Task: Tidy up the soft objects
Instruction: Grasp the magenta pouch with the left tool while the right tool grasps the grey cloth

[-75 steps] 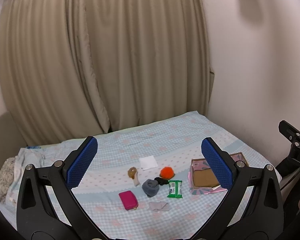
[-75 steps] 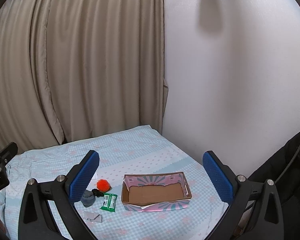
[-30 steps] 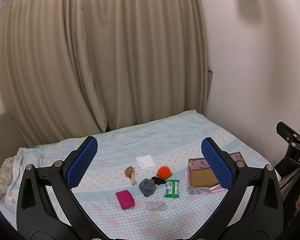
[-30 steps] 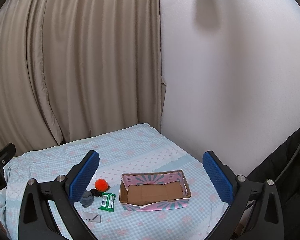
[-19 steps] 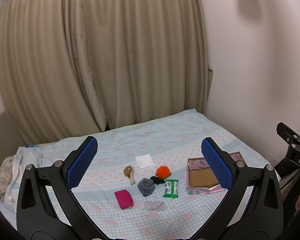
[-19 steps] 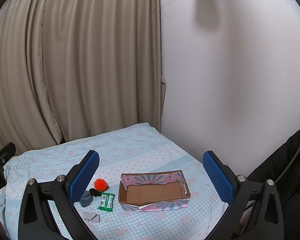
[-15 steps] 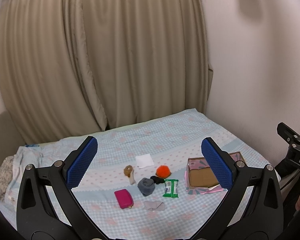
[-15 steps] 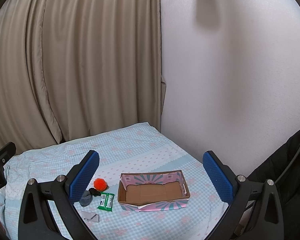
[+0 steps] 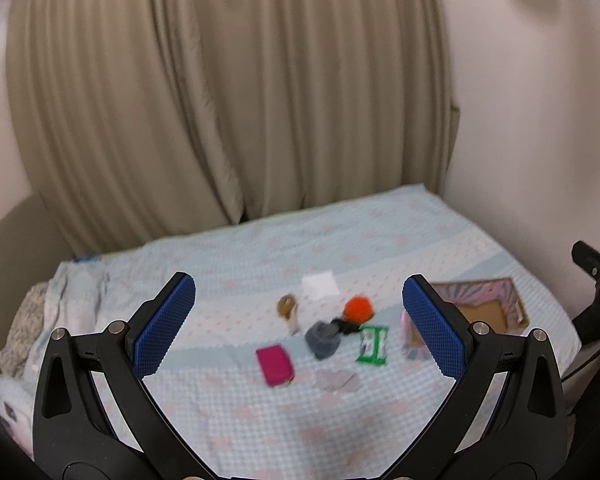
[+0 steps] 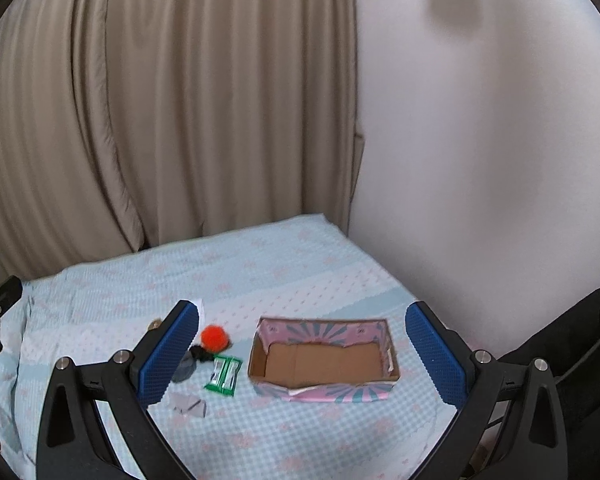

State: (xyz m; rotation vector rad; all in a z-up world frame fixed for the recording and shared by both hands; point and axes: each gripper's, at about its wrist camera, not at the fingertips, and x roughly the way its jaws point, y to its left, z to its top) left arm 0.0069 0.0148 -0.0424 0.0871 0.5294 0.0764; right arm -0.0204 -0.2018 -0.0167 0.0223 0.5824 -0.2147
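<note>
Room: beige curtain, white wall, bed (image 9: 380, 248) under a pale blue checked sheet.
Items: orange pompom (image 9: 357, 307), grey rolled sock (image 9: 322, 338), pink pouch (image 9: 275, 365), green packet (image 9: 374, 345), small grey cloth (image 9: 337, 381), white square (image 9: 320, 286), all lying loose mid-bed, left of the box.
Box: open cardboard box (image 10: 324, 360), nothing inside, on the bed near the wall.
Left gripper (image 9: 299, 330): jaws wide, holding nothing, well above the items.
Right gripper (image 10: 302, 356): jaws wide, holding nothing, facing the box.
Handling, judged: sock and pompom look light and squashy; pinch across the middle, deep enough to avoid snagging the sheet.
Risk, judged: the flat cloth may drag the sheet up with it.
</note>
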